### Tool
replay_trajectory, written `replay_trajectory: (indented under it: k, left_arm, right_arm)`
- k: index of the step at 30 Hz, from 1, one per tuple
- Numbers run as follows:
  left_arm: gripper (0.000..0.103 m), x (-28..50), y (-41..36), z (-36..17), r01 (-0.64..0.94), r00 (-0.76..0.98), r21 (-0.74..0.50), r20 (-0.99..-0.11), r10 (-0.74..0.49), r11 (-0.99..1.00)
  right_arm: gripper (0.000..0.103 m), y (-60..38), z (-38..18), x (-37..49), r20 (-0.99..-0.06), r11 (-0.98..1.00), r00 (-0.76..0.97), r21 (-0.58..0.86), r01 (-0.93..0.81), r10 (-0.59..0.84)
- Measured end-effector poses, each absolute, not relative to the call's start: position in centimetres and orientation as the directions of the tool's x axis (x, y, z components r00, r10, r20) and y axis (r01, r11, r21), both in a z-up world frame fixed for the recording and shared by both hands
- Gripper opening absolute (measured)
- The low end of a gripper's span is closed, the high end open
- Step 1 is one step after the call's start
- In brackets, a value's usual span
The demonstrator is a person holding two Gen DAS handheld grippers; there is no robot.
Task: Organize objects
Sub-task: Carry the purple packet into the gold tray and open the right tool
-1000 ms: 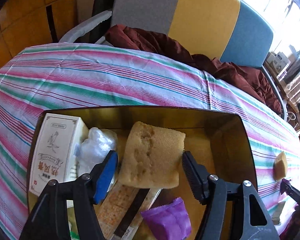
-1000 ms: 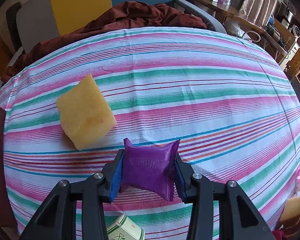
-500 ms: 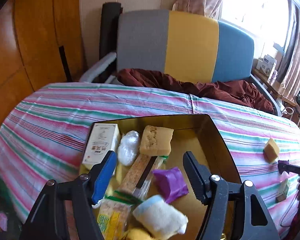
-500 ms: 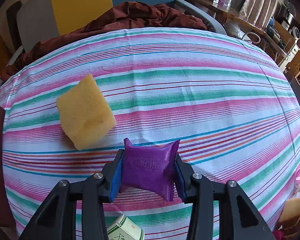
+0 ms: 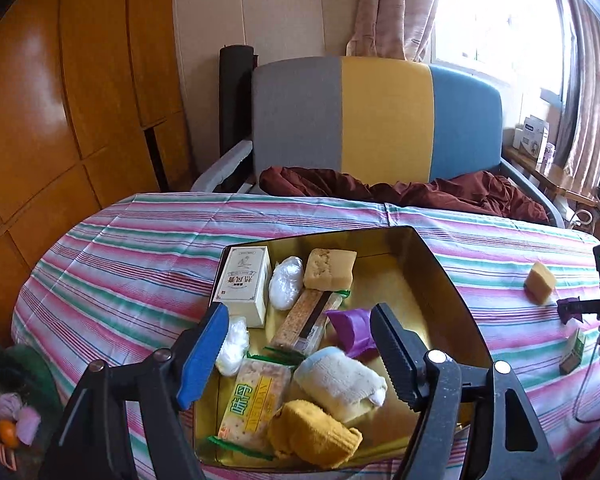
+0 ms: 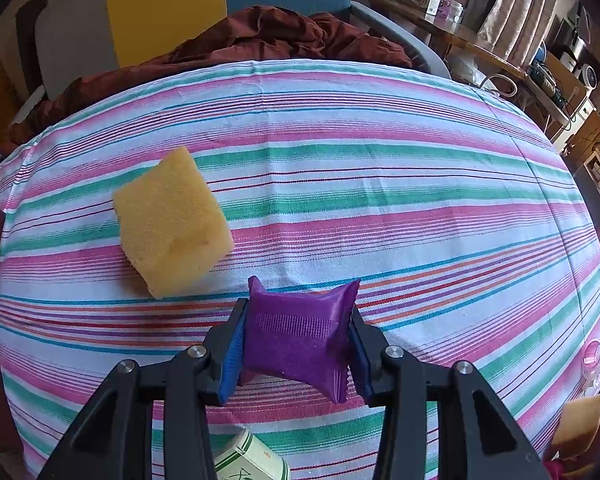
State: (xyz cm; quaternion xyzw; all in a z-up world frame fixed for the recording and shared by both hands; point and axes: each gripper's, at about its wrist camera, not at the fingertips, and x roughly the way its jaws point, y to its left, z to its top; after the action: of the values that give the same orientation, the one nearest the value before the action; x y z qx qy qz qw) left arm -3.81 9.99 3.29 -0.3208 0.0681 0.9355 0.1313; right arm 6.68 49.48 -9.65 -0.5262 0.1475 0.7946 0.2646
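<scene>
1. Left wrist view: the left gripper [image 5: 300, 344] hangs above the gold tray [image 5: 440, 276] with its jaws apart and nothing between the pads; they have just been opening wider.
2. The tray sits on the striped tablecloth [image 5: 140, 248], towards the table's near edge. At its far left corner stands a white box [image 5: 244, 284]. Beside that lie a white plastic bundle [image 5: 286, 288] and a tan sponge [image 5: 330, 270], the sponge against the far wall.
3. Mid-tray lie a long cracker pack [image 5: 306, 322] and a purple pouch in the tray [image 5: 352, 330]. Nearer the camera are a second white bundle [image 5: 232, 346], a biscuit packet [image 5: 256, 404], a white cloth roll [image 5: 340, 384] and a mustard knitted piece [image 5: 314, 436].
4. Towards the table's right edge, well apart from the tray, a yellow sponge [image 5: 540, 288] rests on the cloth, with a small green-and-white carton [image 5: 572, 354] nearer the near edge.
5. Right wrist view: the right gripper [image 6: 298, 350] is clamped on a purple pouch [image 6: 300, 340], both pads pressing its sides, low over the cloth.
6. The yellow sponge [image 6: 172, 220] lies just beyond and left of that pouch, tilted on an edge. The carton [image 6: 252, 460] shows at the bottom of the frame, below the jaws. Another sponge piece [image 6: 580, 420] sits near the right edge.
</scene>
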Motion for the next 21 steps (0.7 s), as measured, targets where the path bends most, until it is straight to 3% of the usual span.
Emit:
replay_trajectory:
  k: [10,21]
  left_arm:
    - [0.074,-2.6,9.4,2.1,-0.297,-0.744,0.042,-0.636,0.204,-0.954]
    - [0.075,-2.1,8.8,1.6,-0.299,-0.741,0.024,-0.636,0.216,-0.954]
  right_arm:
    - [0.044,50.1,-9.2,5.7,-0.915,-0.811,-0.302,-0.045,-0.583,0.268]
    - [0.044,46.9,-4.2,3.7,-0.868,-0.849,-0.415,-0.014,-0.528,0.273]
